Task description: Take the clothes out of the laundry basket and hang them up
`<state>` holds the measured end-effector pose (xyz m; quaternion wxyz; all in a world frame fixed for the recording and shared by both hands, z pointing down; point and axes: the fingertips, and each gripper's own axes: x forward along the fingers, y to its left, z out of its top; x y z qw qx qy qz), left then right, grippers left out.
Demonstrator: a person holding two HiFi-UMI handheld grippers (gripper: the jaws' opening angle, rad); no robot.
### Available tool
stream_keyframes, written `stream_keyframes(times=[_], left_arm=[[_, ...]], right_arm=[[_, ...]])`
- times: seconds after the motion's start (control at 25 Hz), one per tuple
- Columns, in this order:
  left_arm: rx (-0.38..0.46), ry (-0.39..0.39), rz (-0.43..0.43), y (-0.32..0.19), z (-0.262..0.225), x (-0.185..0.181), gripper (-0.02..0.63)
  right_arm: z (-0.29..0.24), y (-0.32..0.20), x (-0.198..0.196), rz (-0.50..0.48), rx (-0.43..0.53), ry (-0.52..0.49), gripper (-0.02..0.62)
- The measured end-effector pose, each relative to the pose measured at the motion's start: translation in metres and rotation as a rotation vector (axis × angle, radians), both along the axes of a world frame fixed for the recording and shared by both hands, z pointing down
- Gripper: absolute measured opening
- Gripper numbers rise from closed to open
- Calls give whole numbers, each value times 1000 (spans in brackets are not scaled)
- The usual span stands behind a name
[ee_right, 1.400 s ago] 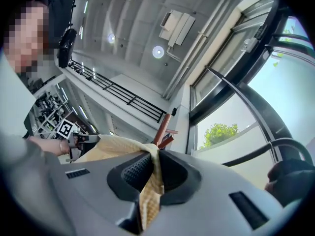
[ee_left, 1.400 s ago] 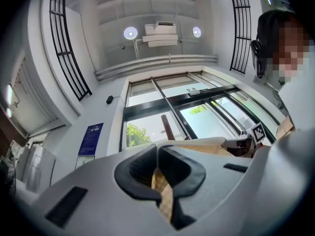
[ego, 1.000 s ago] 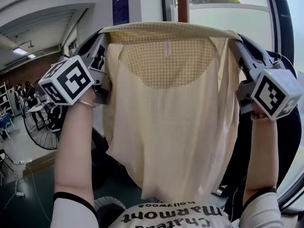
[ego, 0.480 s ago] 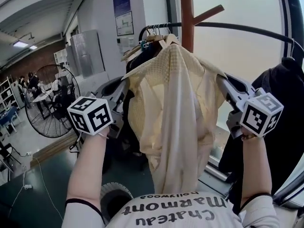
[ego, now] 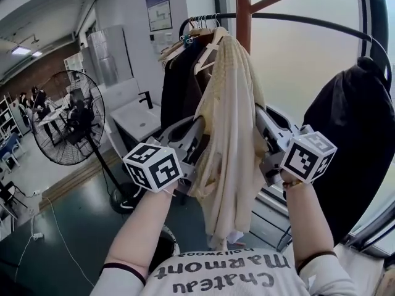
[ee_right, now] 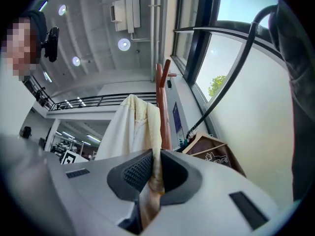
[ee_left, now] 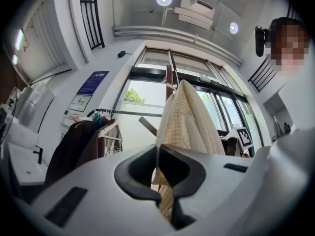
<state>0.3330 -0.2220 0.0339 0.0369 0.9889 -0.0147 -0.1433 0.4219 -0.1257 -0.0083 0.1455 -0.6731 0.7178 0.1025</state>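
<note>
- The left tongs (ego: 199, 128) are clenched on one edge of the pale yellow shirt (ego: 231, 122), with the cloth pinched between the pads.
- The right tongs (ego: 260, 117) are clamped on the shirt's other edge.
- The shirt hangs bunched between the two tongs, in front of the wooden post (ego: 242, 5), just right of dark garments (ego: 179, 85) on hangers.
- A black coat (ego: 352, 128) hangs at the right.
- A standing fan (ego: 68, 125) is at the left.
</note>
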Motion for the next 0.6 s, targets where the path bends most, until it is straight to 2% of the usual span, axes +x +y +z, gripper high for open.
stream_keyframes(times=[0.4,0.52,0.6], left_arm=[[-46,-13,-67,34,13,9,17],[-55,-21,-144,34,16,6,19],[-56,-36,-207,31,16,-5,46]], right_arm=[[5,1,-12,25,27,-100,49],[7,3,-11,38,22,-107,51],[4,11,-13,39,25,-94,85]])
